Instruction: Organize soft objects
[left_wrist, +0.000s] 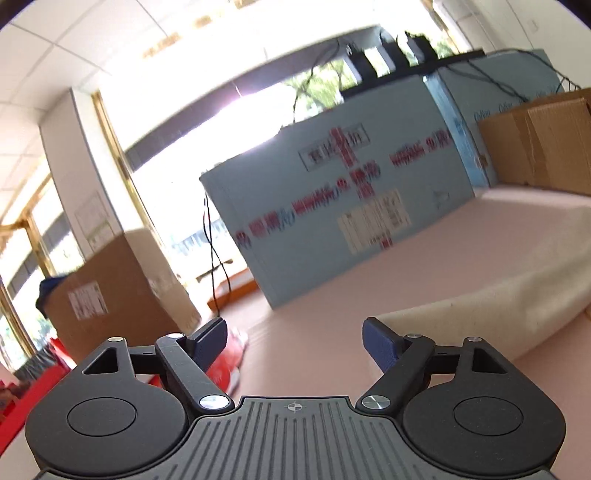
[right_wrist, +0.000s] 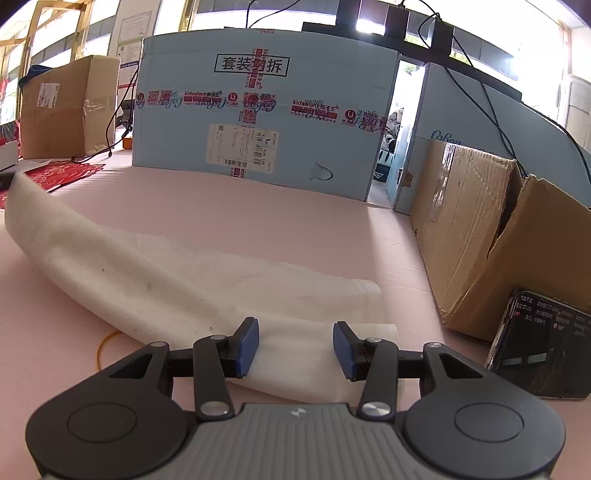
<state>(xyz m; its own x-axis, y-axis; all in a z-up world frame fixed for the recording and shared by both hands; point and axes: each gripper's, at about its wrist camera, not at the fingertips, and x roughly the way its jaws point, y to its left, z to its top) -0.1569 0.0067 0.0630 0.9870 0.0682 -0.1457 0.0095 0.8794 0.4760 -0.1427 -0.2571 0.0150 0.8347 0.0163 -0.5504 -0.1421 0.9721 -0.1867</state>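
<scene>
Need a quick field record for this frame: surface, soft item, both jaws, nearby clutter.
surface: pink table top
soft item: white foam sheet, loosely folded, lying on the table
left gripper: jaws wide open, nothing between them, sheet edge off to its right
right gripper: jaws open over the sheet's near end, pads not pressing on it
clutter: blue carton behind, torn cardboard box and phone at right, yellow rubber band at left

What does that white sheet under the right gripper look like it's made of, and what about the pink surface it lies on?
White sheet: probably thin foam wrap or a soft nonwoven, matte and slightly translucent; it drapes in loose folds and shows a fine pebbled texture with a few dark specks. Pink surface: looks like a smooth matte mat or cloth cover, evenly coloured with no gloss; which one is unclear.
</scene>
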